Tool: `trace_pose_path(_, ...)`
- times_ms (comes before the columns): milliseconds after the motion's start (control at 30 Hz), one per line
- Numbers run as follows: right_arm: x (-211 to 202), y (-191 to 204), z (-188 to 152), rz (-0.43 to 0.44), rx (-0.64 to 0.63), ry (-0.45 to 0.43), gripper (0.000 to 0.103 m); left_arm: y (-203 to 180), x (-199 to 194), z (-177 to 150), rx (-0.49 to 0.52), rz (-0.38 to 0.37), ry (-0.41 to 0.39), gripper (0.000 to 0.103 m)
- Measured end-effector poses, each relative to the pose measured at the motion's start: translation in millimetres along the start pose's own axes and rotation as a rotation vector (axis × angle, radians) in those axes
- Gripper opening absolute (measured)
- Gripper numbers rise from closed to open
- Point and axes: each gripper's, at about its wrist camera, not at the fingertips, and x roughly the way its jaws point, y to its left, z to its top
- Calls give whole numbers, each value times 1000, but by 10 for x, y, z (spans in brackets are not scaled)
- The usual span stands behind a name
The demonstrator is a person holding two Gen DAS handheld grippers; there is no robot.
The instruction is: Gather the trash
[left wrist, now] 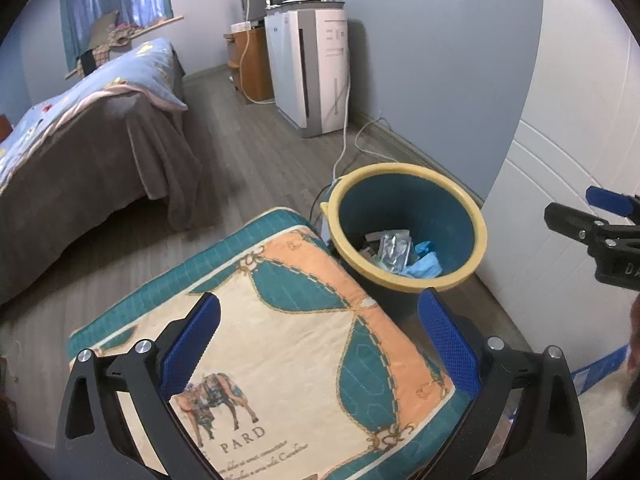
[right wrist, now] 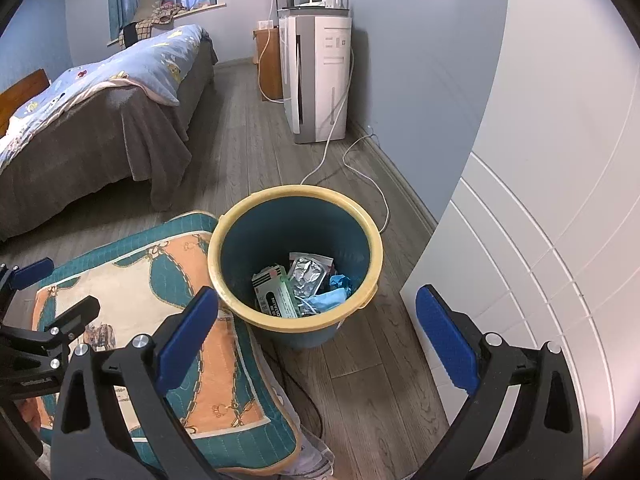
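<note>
A teal trash bin with a yellow rim (right wrist: 376, 256) stands on the wood floor; it also shows in the left wrist view (left wrist: 476, 216). Inside lie a silver foil pouch (right wrist: 306, 274), a green and white box (right wrist: 274, 290) and crumpled blue trash (right wrist: 334, 290). My right gripper (right wrist: 316, 316) is open and empty, above the bin's near side. My left gripper (left wrist: 320, 328) is open and empty over a patterned cushion (left wrist: 288, 332), left of the bin. Each gripper shows at the edge of the other's view.
A bed with a blue quilt (right wrist: 100, 92) is at the left. A white appliance (right wrist: 316, 76) with routers on top stands by the far wall, its cords (right wrist: 360, 168) trailing on the floor behind the bin. A white cabinet (right wrist: 540, 260) is at the right.
</note>
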Motion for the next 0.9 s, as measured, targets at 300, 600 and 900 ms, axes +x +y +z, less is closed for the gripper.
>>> trace_pose_path(300,-9,-23,-1,4,12,-1,97,-6,37,-10,-5,-2,8,98)
trace_pose_path(600,-13,-17,-5,1,12,-1,97,-3,26,-12,-8,-8,7,98)
trace_pose_path(900,-1,-10,10,-2,8,4,97,19,0,5,-10,-22,9,98)
